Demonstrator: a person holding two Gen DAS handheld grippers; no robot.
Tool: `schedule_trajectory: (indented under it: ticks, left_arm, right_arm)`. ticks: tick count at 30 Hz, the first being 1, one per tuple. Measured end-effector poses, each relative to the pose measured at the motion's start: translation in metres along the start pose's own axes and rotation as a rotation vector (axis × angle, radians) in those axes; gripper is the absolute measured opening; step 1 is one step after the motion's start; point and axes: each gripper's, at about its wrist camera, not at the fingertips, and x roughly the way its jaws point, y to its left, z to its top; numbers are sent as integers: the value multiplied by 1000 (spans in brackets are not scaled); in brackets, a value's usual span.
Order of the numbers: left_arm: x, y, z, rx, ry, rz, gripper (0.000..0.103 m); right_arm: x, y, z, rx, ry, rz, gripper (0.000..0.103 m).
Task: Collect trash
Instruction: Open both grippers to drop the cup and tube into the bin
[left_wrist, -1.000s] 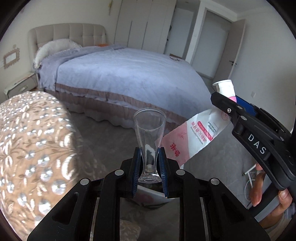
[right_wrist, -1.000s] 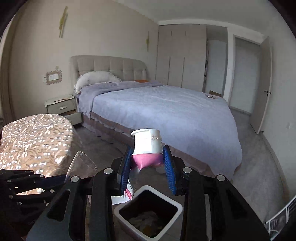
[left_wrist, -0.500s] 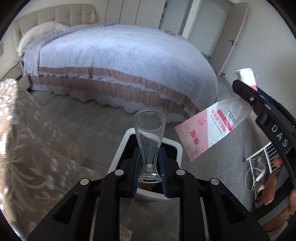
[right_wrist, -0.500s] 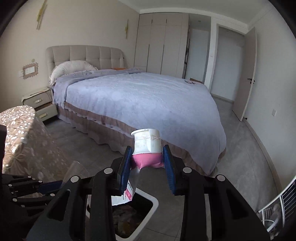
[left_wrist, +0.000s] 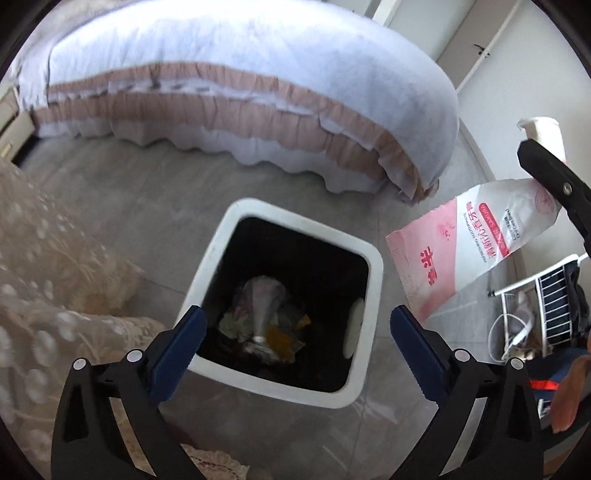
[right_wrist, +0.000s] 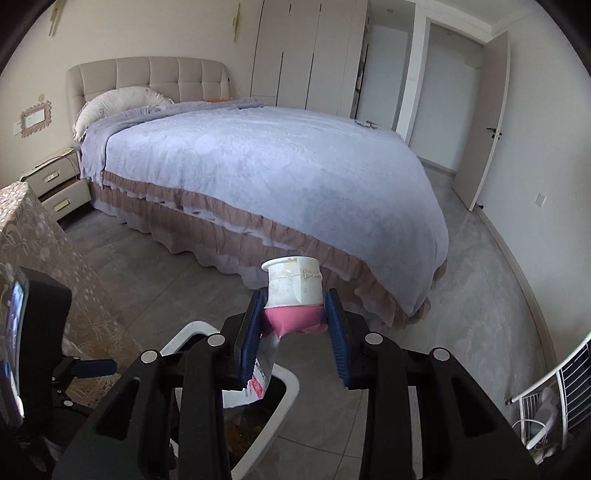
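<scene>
My left gripper (left_wrist: 297, 317) hangs over the white square trash bin (left_wrist: 295, 218), its jaws opening wide with nothing between them. A clear plastic cup (left_wrist: 260, 306) shows blurred inside the bin, on top of crumpled trash. My right gripper (right_wrist: 295, 317) is shut on a pink and white tube (right_wrist: 293, 284) just below its white cap, which points up. The tube's flat end (left_wrist: 476, 240) hangs by the bin's right rim, and the bin's rim (right_wrist: 288, 384) lies below my right gripper.
A bed with a lilac cover (right_wrist: 258, 166) fills the room beyond the bin. A table under a lace cloth (left_wrist: 44, 277) stands close on the left. A white wire rack (left_wrist: 546, 295) stands at the right, a nightstand (right_wrist: 59, 184) at the far left. Grey tiled floor surrounds the bin.
My left gripper came down over the bin and its jaws spread; the clear cup left them and is now in the bin. My right gripper sank lower with the tube.
</scene>
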Motion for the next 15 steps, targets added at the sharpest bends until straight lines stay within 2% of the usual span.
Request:
schedule_trajectory:
  ticks: [4,10,12,15]
  left_arm:
    - [-7,-1,-3,10,-28,57,98]
    - [-54,-9,3,65,-168,315,98]
    - [-71,-9,4,51,-215,336,98]
    - [-89,-5,5,21,-252,322,98]
  right_arm:
    - [7,3,-2,-10,12,6,36]
    - [19,6,-3,-6,22,7,36]
    - [24,9,-5,-9,33,18,36]
    - [34,18,-8,-26,50,35,36]
